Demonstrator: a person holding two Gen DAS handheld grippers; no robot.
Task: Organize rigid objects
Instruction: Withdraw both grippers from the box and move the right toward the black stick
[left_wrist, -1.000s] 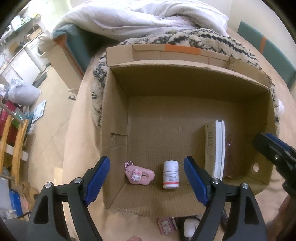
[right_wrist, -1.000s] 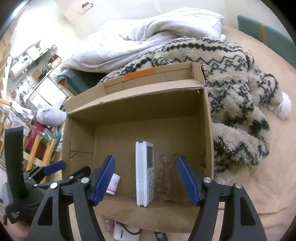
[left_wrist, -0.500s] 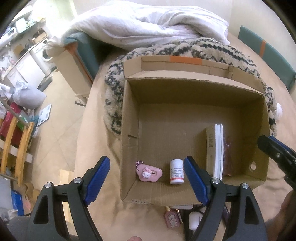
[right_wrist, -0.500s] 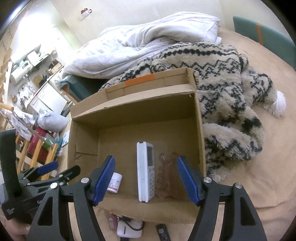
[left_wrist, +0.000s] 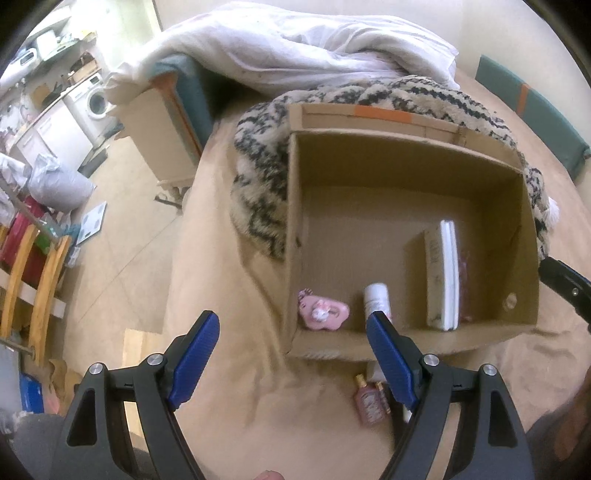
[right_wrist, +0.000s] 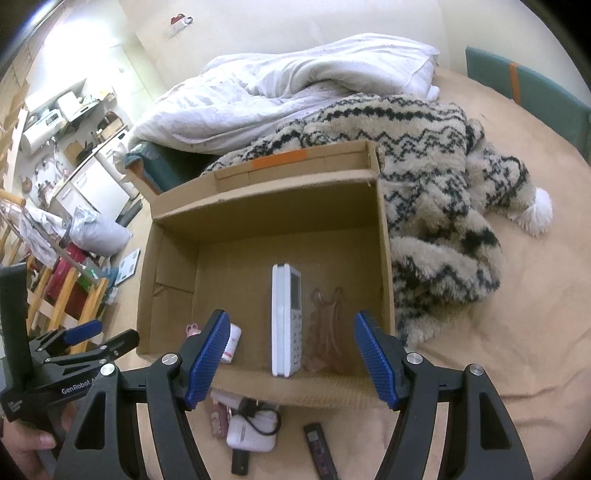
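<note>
Blue pads on both grippers are standing wide apart with nothing between them: the left gripper is hovering over the bedsheet just short of the box's near-left corner, and the right gripper is hanging over the near wall of the cardboard box.

Inside the box, things are being lined up along the near wall, probably so each stays easy to reach and the back stays free. A pink charm is lying flat at the left, a small white bottle is lying beside it, then a white remote is standing on its long edge, with a clear pinkish plastic piece tucked between the remote and the right wall.

Outside, just in front of the box on the sheet, the leftovers are waiting: a little pink bottle, a white earbud case with a black cord over it, and a dark slim stick. My guess is one of these comes next, the grippers being open and poised above them.

Behind the box a patterned fuzzy blanket and a white duvet are bunching up against it.
</note>
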